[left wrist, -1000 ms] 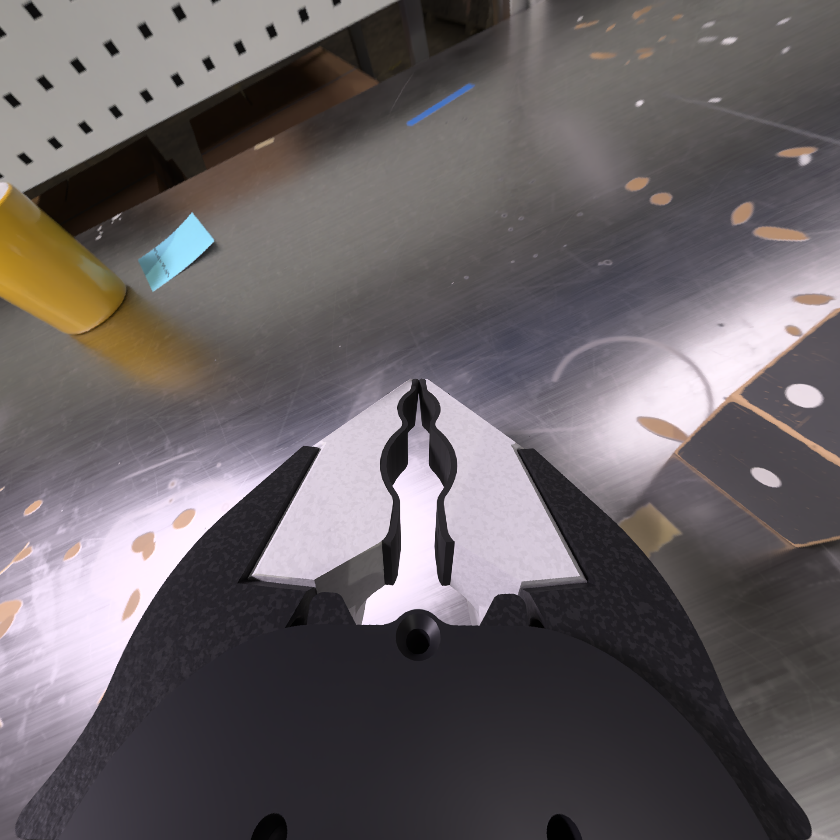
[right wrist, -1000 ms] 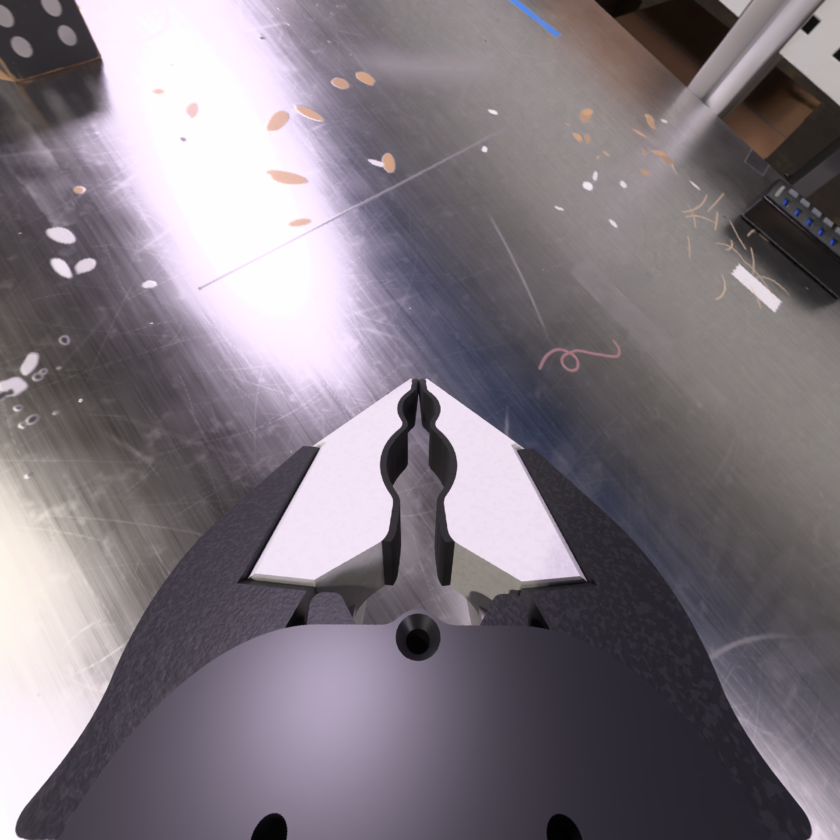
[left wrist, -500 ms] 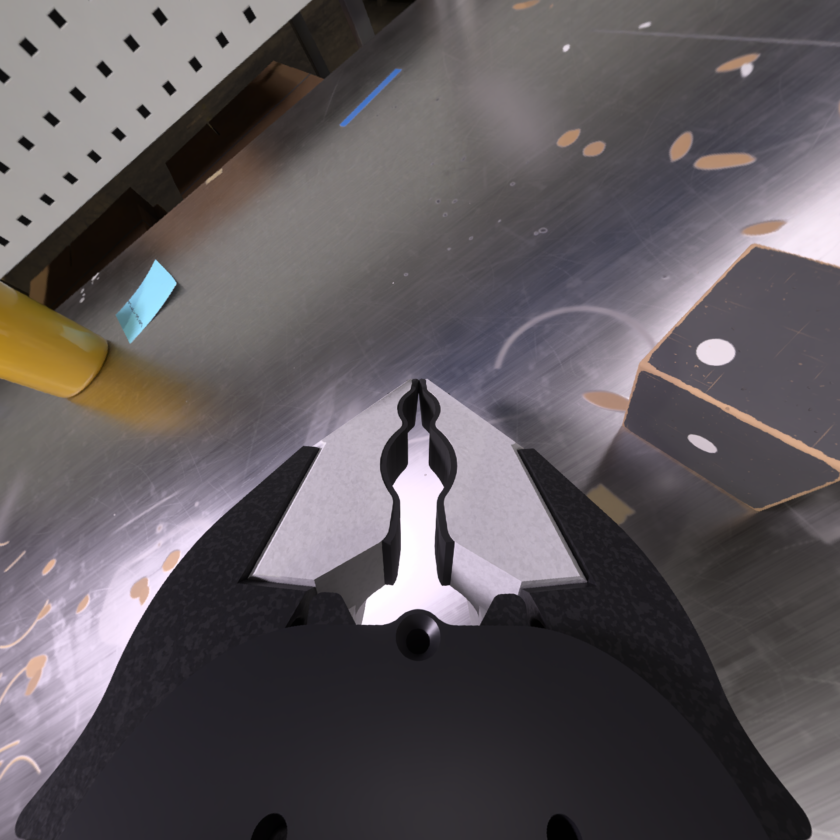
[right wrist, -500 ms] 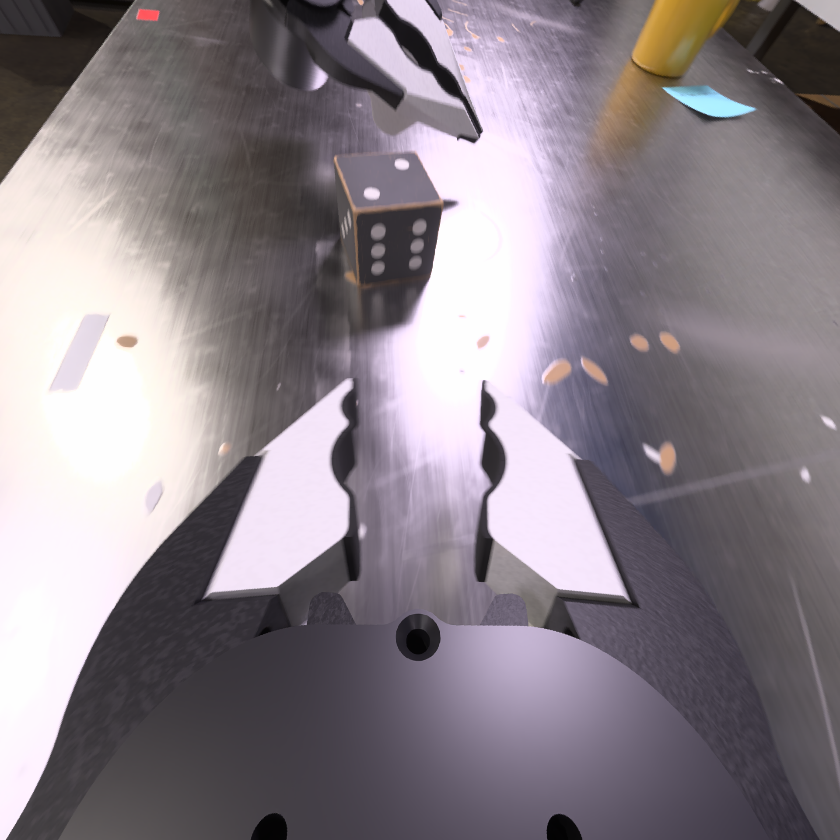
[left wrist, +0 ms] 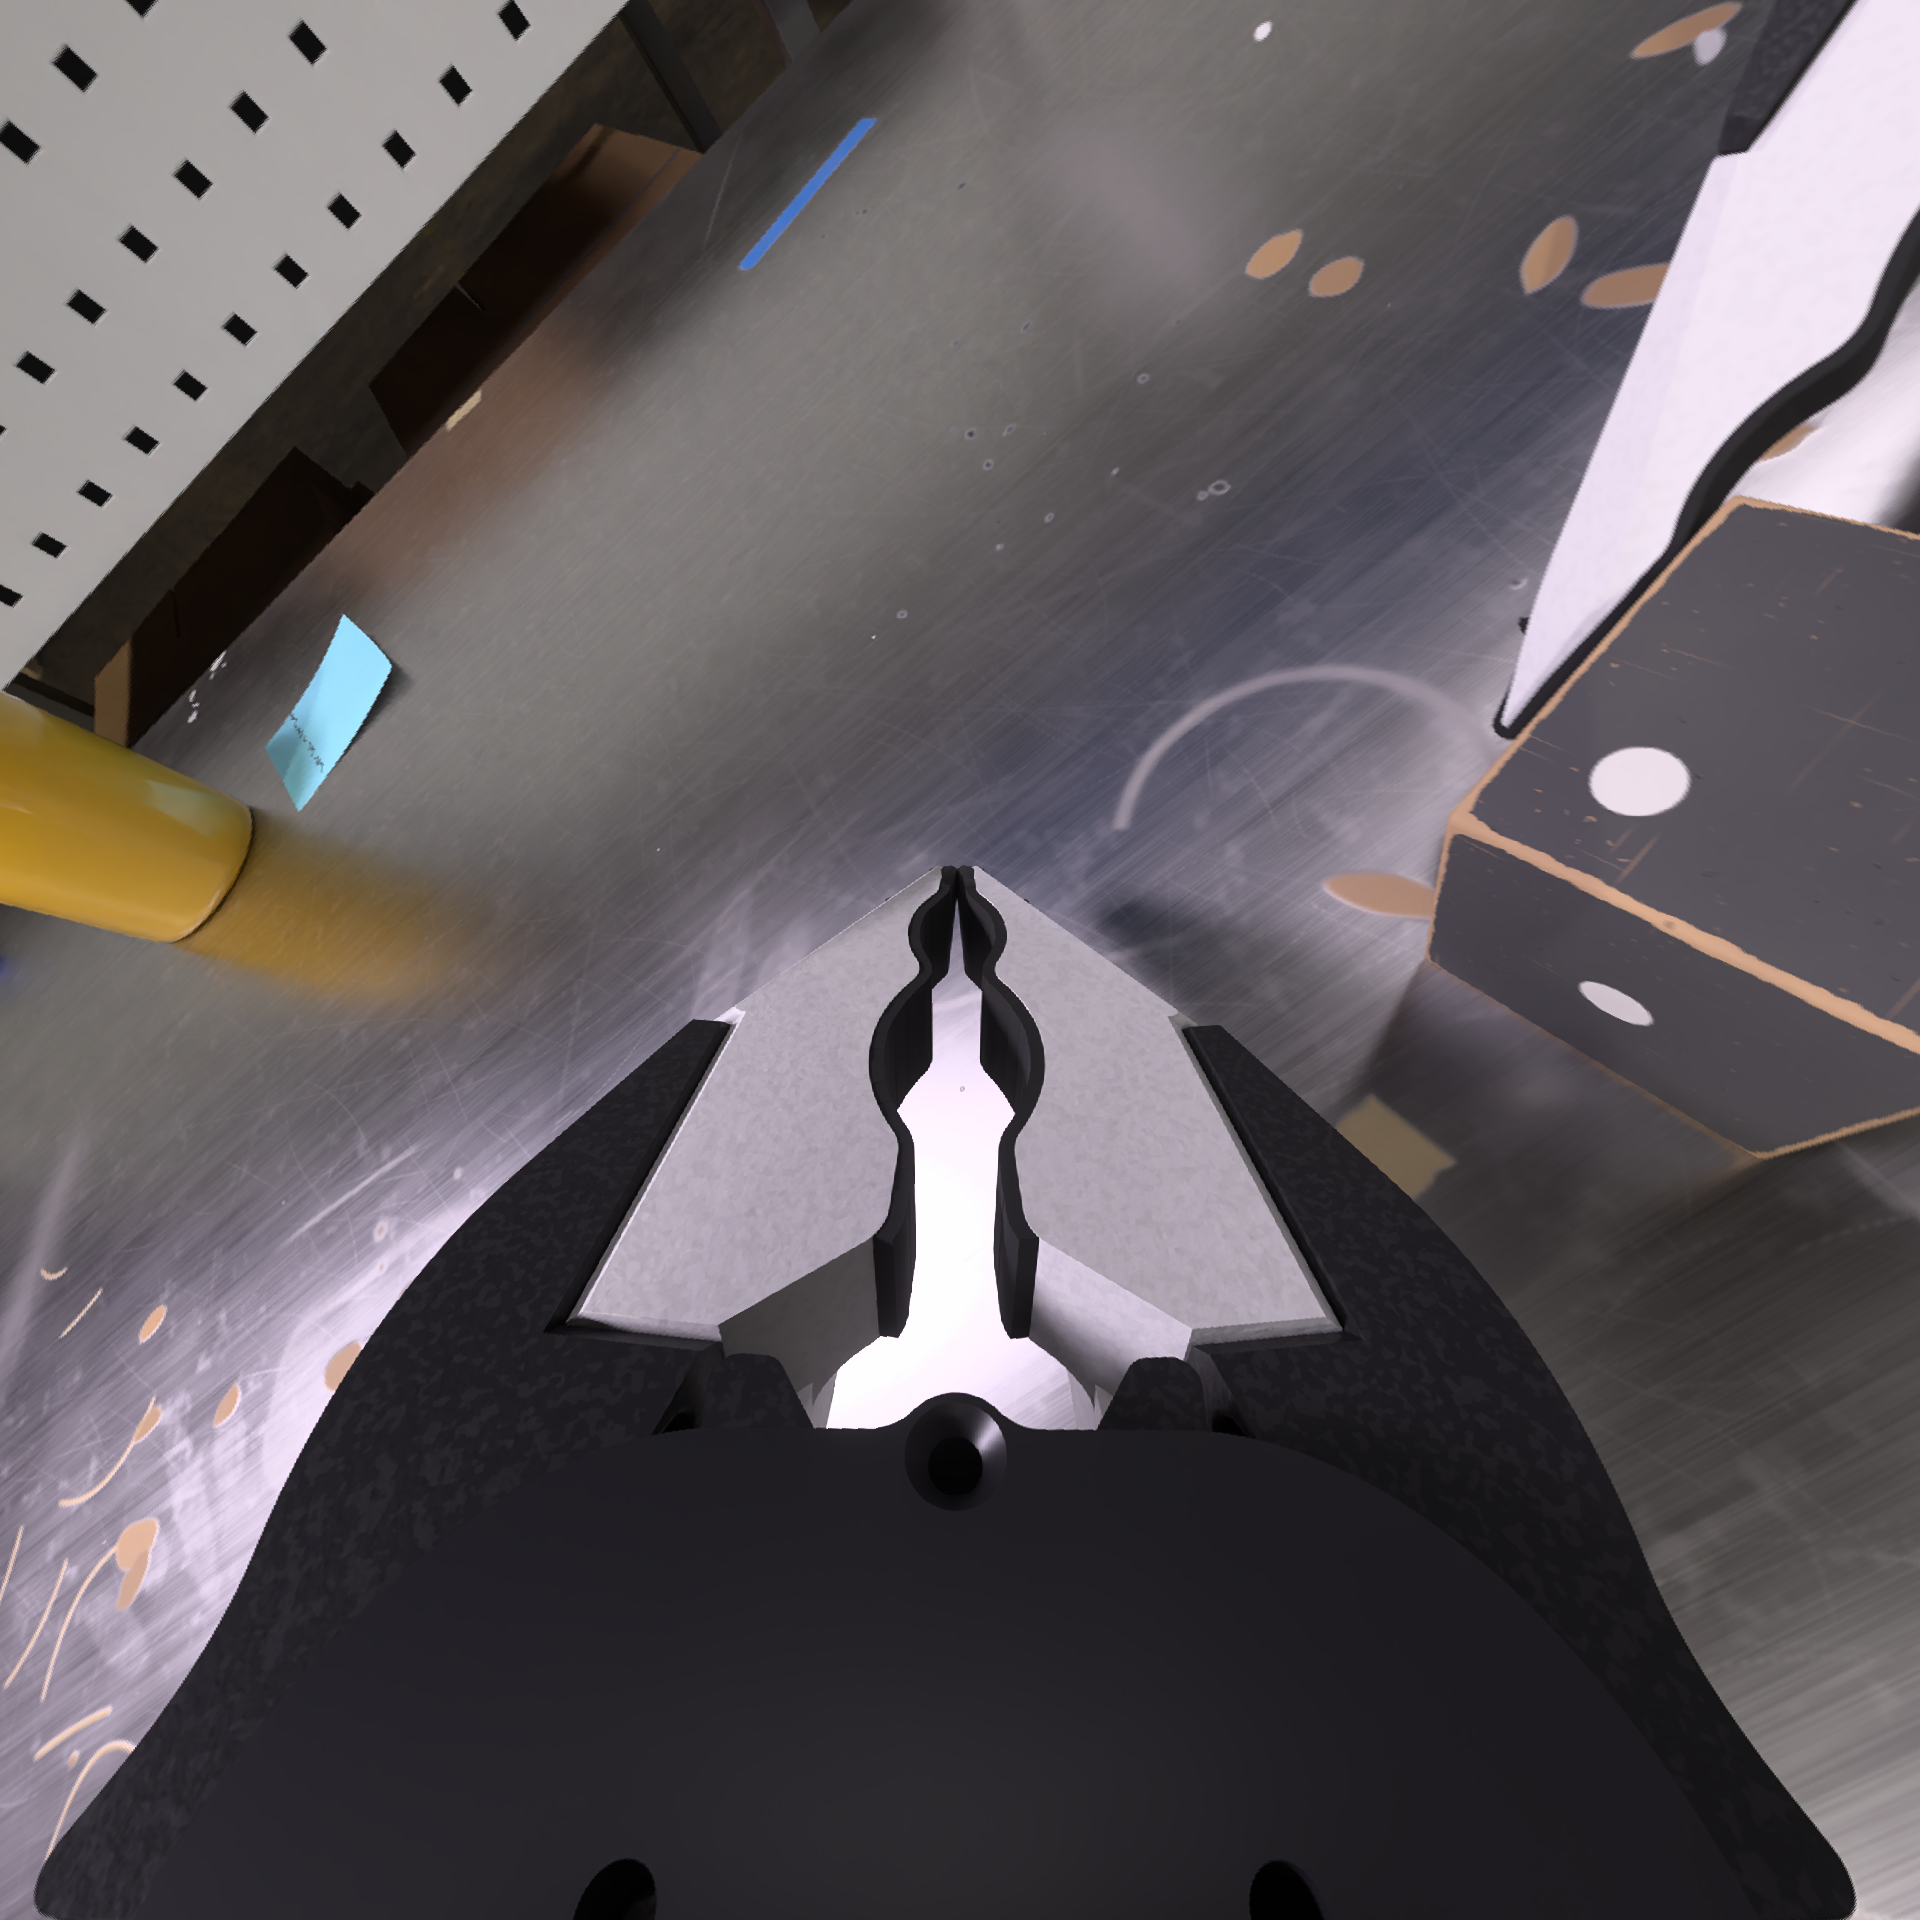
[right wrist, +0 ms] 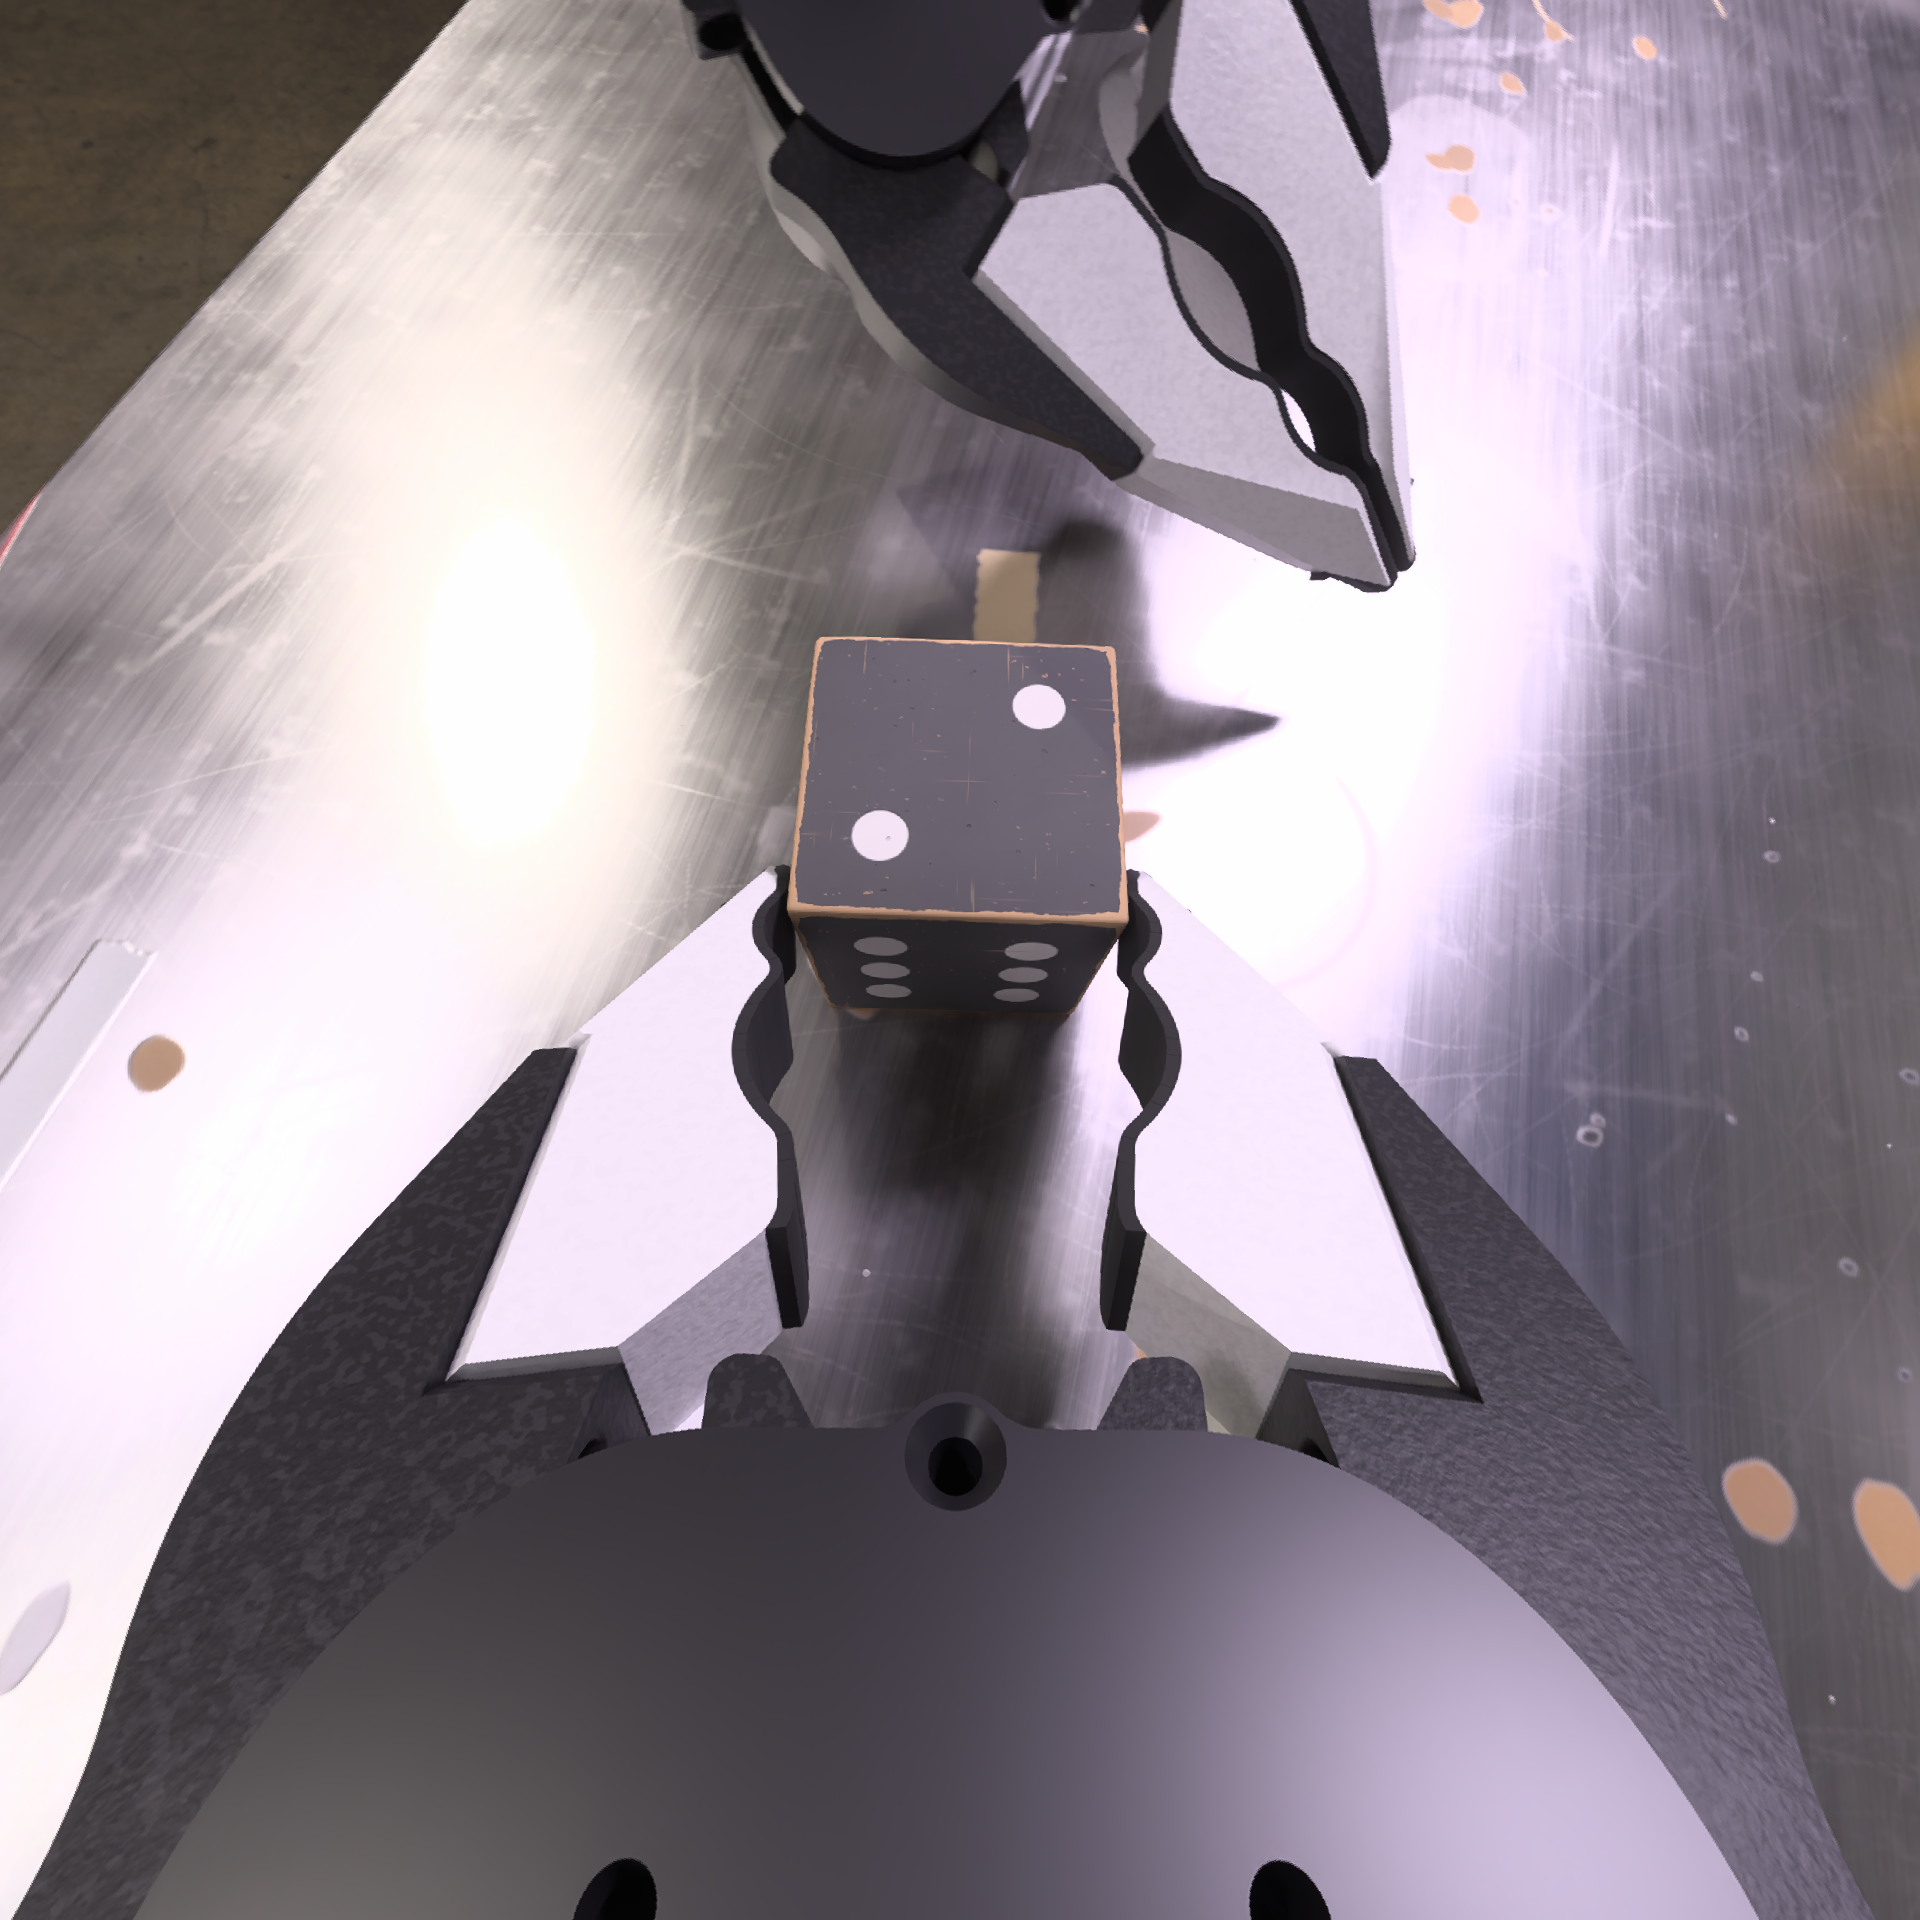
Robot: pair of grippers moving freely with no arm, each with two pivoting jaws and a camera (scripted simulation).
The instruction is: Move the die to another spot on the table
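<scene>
The die is a black cube with white pips and worn tan edges. It stands on the scratched metal table with two pips on top. My right gripper is open, low over the table, with one fingertip on each side of the die's near edge. I cannot tell if the fingertips touch it. My left gripper is shut and empty. It hovers just beyond the die on the right in the right wrist view. In the left wrist view the die sits at the right with a right finger beside it.
A yellow cylinder stands at the left near a light blue paper note. A perforated grey panel lies past the table's edge. A blue strip and tan specks mark the table. A white strip lies at the left.
My right gripper swung round towards the die, opened, and closed in until its fingertips flank the die. My left gripper stayed shut and shifted a little; the die is nearer in its view.
</scene>
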